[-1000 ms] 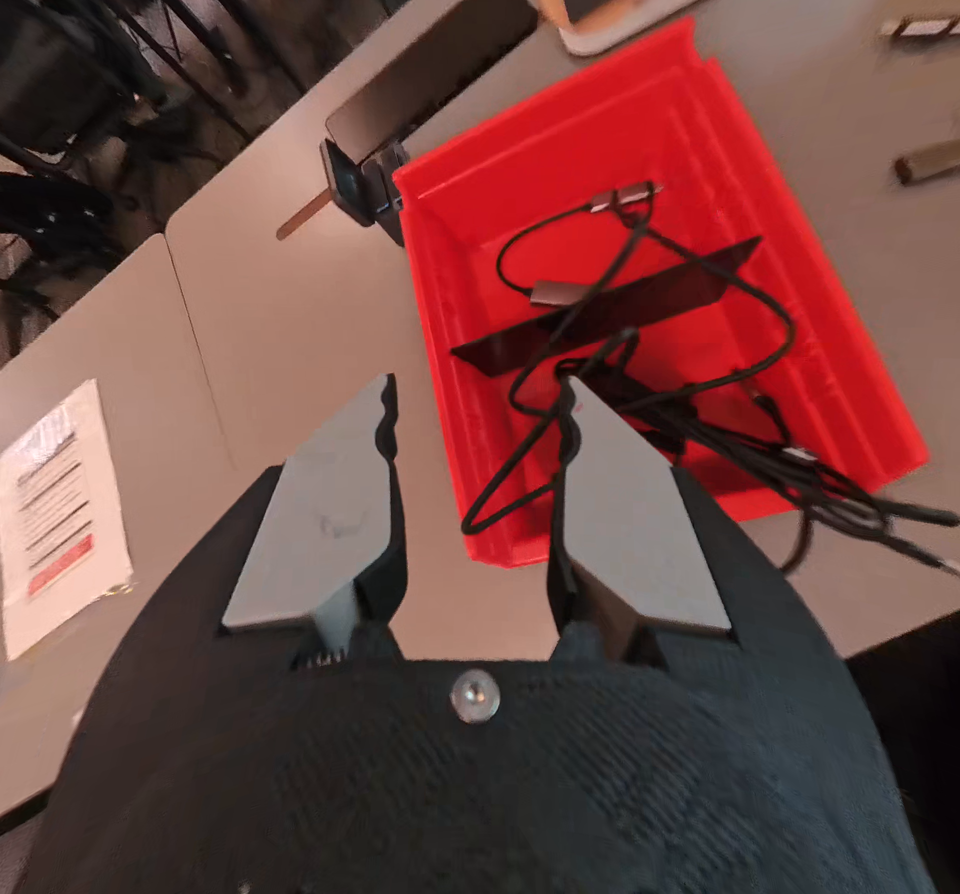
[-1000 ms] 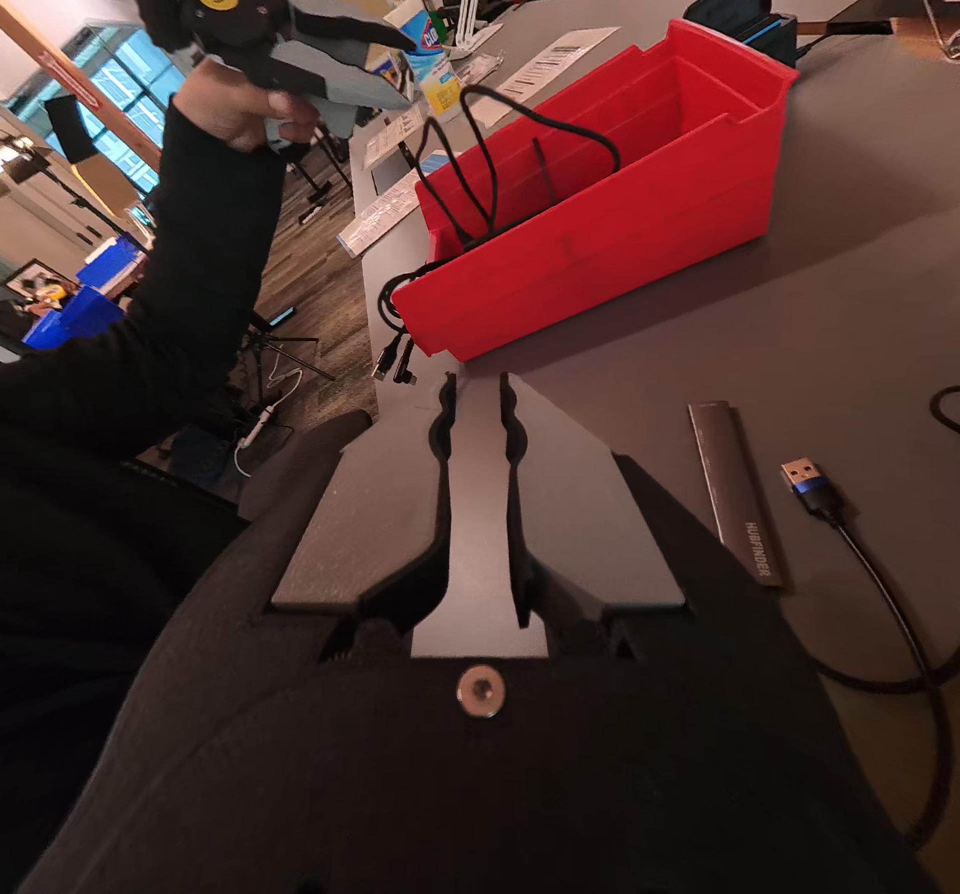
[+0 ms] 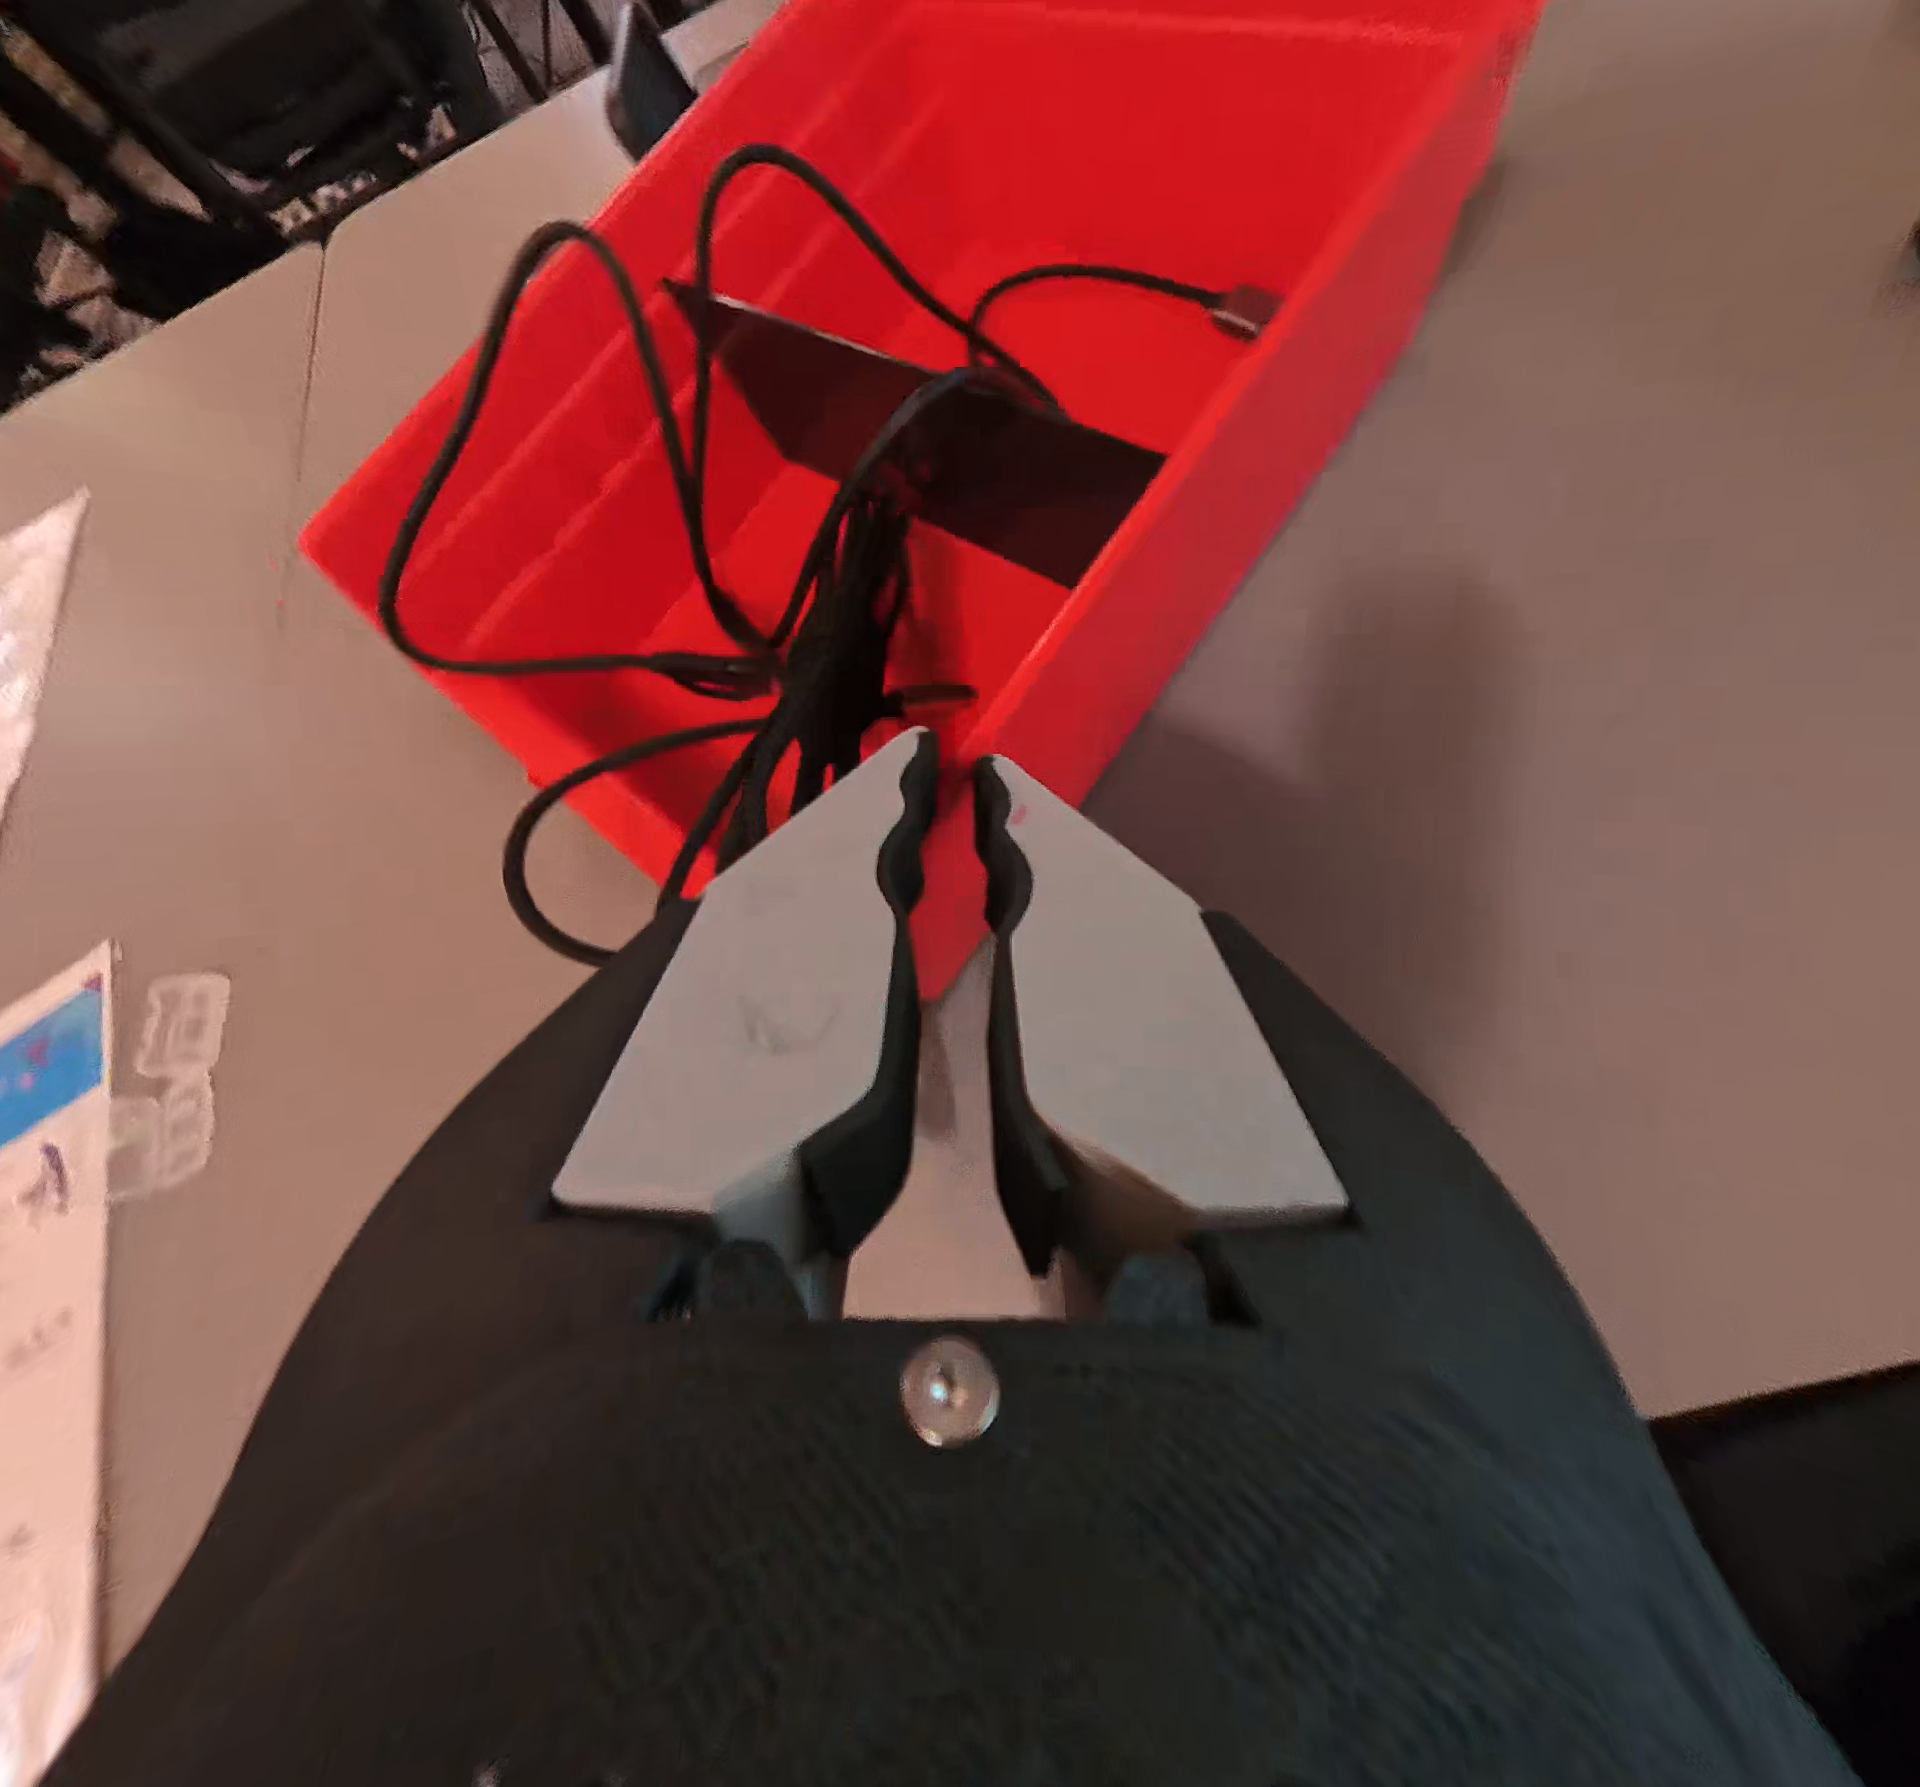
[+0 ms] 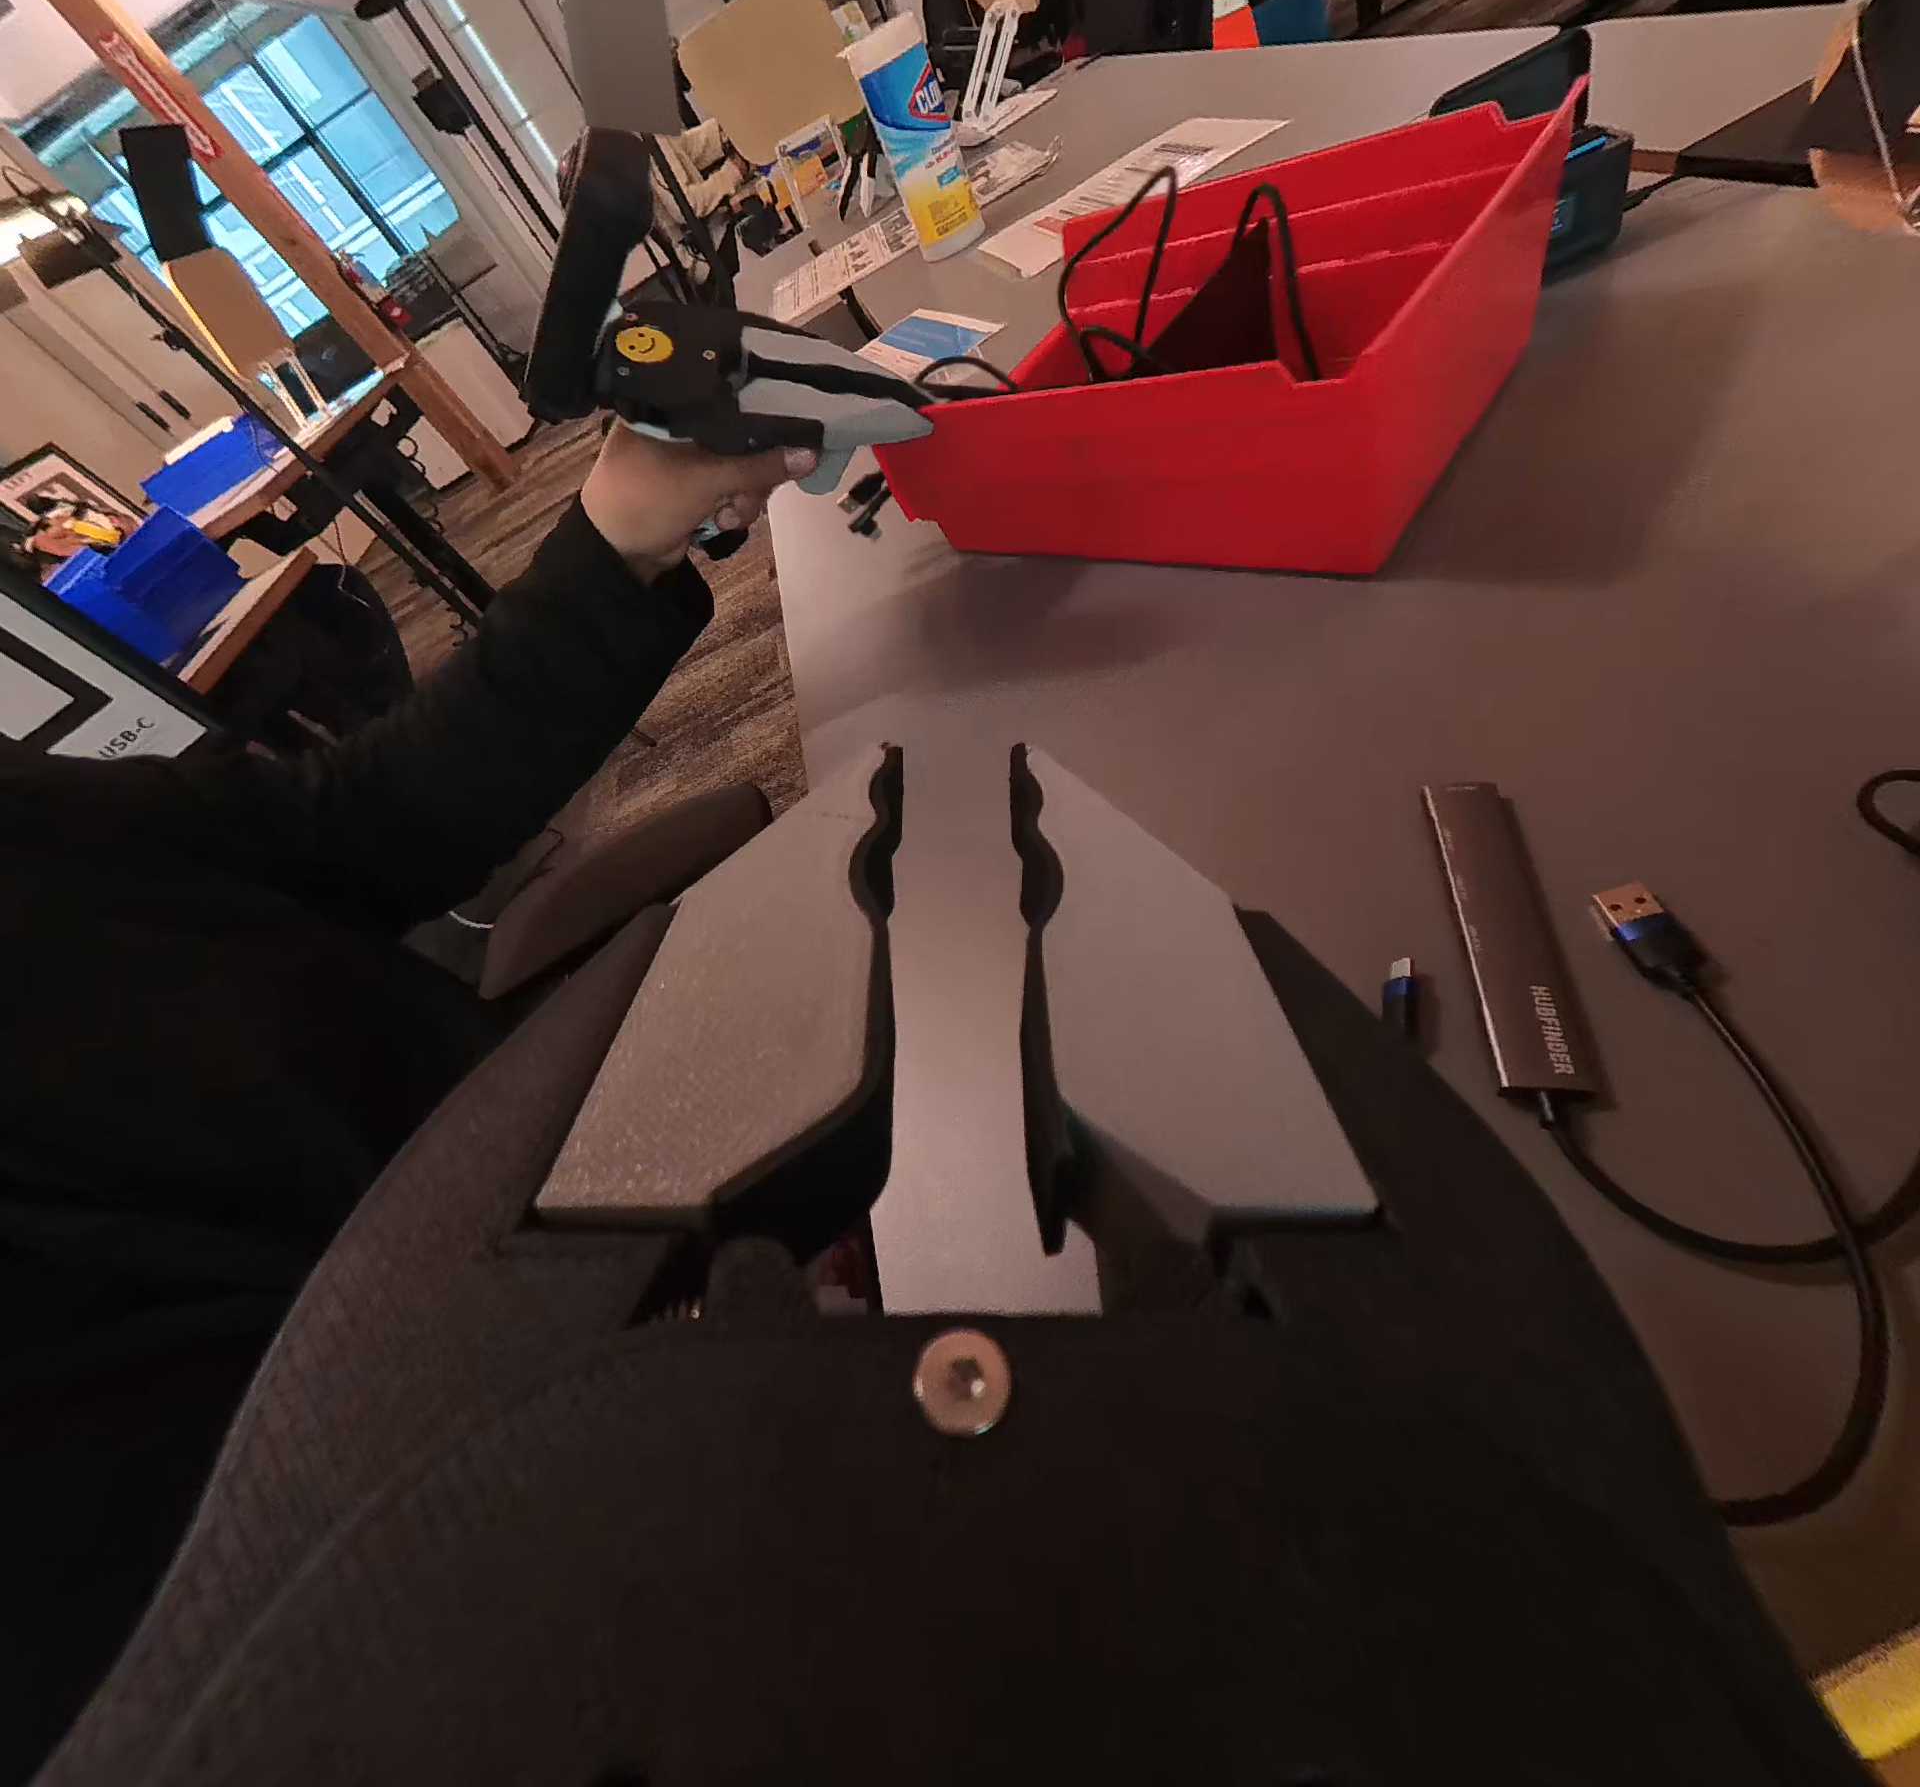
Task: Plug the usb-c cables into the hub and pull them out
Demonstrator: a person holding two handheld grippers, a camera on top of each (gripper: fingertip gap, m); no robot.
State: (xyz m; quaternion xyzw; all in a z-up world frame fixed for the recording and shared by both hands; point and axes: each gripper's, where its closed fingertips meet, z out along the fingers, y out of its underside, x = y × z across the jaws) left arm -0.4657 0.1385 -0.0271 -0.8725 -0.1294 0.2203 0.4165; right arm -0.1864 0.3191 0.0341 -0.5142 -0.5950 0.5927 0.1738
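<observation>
left tongs are nearly closing at the red bin's near corner, gripping nothing; tangled cables risking a snag, dragging bin. right tongs idling open.

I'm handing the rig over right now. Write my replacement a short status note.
Left gripper: nearly closed at the near corner of the red bin; nothing visibly held.
Right gripper: open, empty, over the grey table.
Black cables: tangled in the bin, some spilling over its edge.
Hub: on the table right of the right gripper, no cable plugged into its side.
Left: fetch cables, plug, unplug.
</observation>
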